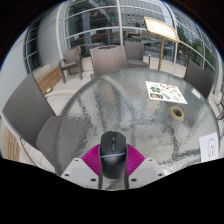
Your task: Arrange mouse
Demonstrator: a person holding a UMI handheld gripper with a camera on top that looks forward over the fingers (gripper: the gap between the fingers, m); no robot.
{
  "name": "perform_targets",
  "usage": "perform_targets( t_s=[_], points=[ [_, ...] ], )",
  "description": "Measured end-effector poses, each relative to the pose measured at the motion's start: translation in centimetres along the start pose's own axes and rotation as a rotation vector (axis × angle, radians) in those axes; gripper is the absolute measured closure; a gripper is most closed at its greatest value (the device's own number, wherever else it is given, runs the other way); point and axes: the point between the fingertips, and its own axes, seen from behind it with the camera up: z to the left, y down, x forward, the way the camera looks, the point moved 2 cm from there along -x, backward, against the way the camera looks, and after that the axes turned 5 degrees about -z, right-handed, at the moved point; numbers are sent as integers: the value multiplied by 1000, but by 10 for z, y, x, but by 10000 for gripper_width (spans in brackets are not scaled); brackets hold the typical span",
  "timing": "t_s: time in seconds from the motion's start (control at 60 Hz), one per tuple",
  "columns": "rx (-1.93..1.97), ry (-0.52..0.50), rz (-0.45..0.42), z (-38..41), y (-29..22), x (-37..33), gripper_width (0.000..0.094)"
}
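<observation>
— Since the mouse [112, 154] sits low between the fingers, how is the hand-held gripper [112, 168] set?

— Narrow. One black computer mouse, its tail end cut off by the lower part of the view, lies between the two magenta pads [94, 161], and both pads appear to press its flanks. I count two fingers and two pads, one to each side. Whether the mouse's underside touches the surface [120, 100] I cannot tell; its belly is hidden.

— How much open room lies ahead?

— Plenty. A round glass surface spreads far from the fingers, and its middle is bare. Its rim curves away on the left and on the right. On the far right lies one white printed sheet [166, 92] with dark green marks, too small to read. Nearer, by the right rim, sits one small dark round thing [178, 115] that I cannot identify. Near right, one white object [211, 147] is cut off by the view's border.

— And around the surface?

— Chairs. One grey chair [28, 108] stands close at the left rim, well apart from the mouse. Beyond the far rim stand more seats; I make out at least two [72, 66], though the farther ones blur together. One wooden easel-like stand [160, 30] rises at the far right. Behind it all runs a tall wall of windows [100, 25], with the outdoors too washed out to describe.
</observation>
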Motion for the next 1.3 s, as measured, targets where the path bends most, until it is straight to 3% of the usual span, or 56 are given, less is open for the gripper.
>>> perform_targets(
  t_s=[0.067,0.267,0.383,0.483,0.65,0.683,0.917,0.967,1.15,1.25,1.3],
  points=[
    [-33,-3,-51,-19,-32,-30,640],
    [-29,96,-345,-154,-165,-162,640],
    [-74,177,-400,-259,-176,-217,641],
    [-87,217,-352,-337,-136,-219,641],
    [-24,220,-149,-424,-39,-164,643],
    [-18,223,-112,-432,-5,-157,644],
    [13,168,52,-443,80,-111,640],
    [9,167,24,-443,79,-110,624],
    [25,158,21,-445,81,-108,462],
    [6,174,54,-446,80,-119,206],
    [-1,175,29,-441,65,-129,151]
  ],
)
